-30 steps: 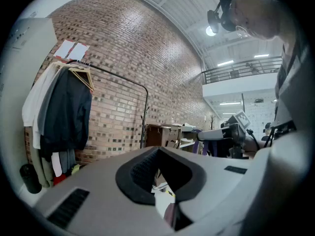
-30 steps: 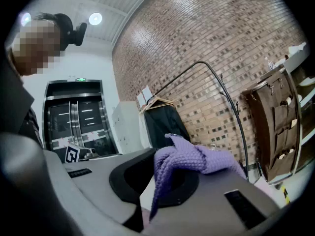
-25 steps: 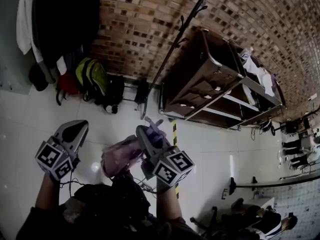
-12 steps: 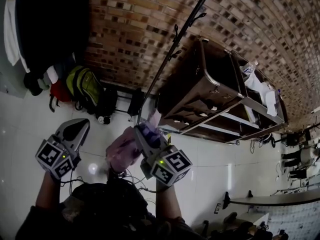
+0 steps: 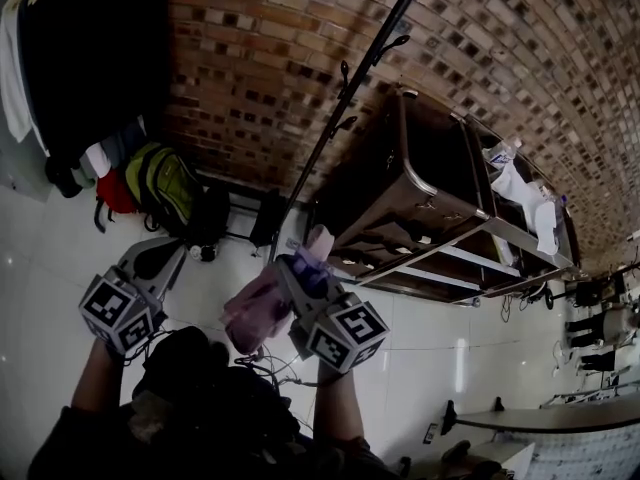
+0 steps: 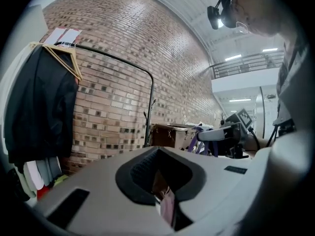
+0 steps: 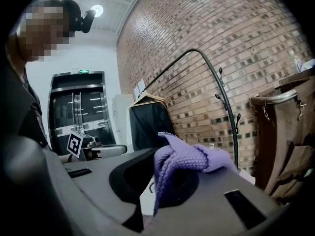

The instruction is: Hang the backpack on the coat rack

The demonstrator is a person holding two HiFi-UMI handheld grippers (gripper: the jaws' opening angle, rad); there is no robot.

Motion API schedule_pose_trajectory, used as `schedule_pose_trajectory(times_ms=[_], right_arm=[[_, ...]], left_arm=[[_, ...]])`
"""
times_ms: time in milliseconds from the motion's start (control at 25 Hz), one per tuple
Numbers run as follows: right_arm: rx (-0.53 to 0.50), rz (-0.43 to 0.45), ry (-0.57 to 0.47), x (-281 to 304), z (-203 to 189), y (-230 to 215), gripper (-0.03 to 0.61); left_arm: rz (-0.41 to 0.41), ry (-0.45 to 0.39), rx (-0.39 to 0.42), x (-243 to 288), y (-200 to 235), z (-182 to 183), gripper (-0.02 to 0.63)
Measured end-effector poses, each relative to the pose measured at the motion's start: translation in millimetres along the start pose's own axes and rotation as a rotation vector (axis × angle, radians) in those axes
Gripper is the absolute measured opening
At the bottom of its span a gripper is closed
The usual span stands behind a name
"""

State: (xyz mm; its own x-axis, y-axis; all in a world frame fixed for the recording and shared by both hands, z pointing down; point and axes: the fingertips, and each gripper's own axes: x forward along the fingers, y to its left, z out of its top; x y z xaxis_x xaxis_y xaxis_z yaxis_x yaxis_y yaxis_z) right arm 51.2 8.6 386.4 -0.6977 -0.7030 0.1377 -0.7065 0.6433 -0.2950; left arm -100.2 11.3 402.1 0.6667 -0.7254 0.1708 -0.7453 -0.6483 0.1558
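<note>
A small pink backpack (image 5: 258, 308) hangs beside my right gripper (image 5: 300, 268), which is shut on its purple knitted top loop (image 7: 187, 159). The loop bunches over the jaws and pokes up past them (image 5: 320, 240). The coat rack (image 5: 345, 83) is a thin black pole with small hooks, standing against the brick wall just beyond the loop; it also shows in the right gripper view (image 7: 224, 97) and the left gripper view (image 6: 149, 112). My left gripper (image 5: 165, 258) is to the left of the backpack, apart from it, its jaws together and nothing clearly held.
A clothes rail with a dark coat (image 5: 90, 58) fills the upper left. Green (image 5: 165, 183) and red (image 5: 112, 193) bags lie on the floor beneath it. A wooden shelf trolley (image 5: 430, 198) stands right of the rack. The floor is white tile.
My right gripper has carried the backpack up and forward, closer to the rack pole. The left gripper has shifted slightly right alongside it.
</note>
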Motion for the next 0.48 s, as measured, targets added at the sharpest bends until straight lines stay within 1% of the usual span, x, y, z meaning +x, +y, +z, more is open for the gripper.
schedule_pose_trajectory(times_ms=[200, 320, 480], right_arm=[[0.037, -0.024, 0.012, 5.3, 0.2, -28.1, -0.001], [0.049, -0.028, 0.01, 15.9, 0.5, -43.6, -0.002], [0.06, -0.026, 0.021, 36.9, -2.0, -61.7, -0.002]], left_arm=[[-0.04, 0.006, 0.0, 31.8, 4.6, 2.5, 0.04], [-0.058, -0.001, 0.012, 55.1, 18.3, -2.3, 0.04], [-0.087, 0.025, -0.01, 86.9, 31.3, -3.2, 0.04]])
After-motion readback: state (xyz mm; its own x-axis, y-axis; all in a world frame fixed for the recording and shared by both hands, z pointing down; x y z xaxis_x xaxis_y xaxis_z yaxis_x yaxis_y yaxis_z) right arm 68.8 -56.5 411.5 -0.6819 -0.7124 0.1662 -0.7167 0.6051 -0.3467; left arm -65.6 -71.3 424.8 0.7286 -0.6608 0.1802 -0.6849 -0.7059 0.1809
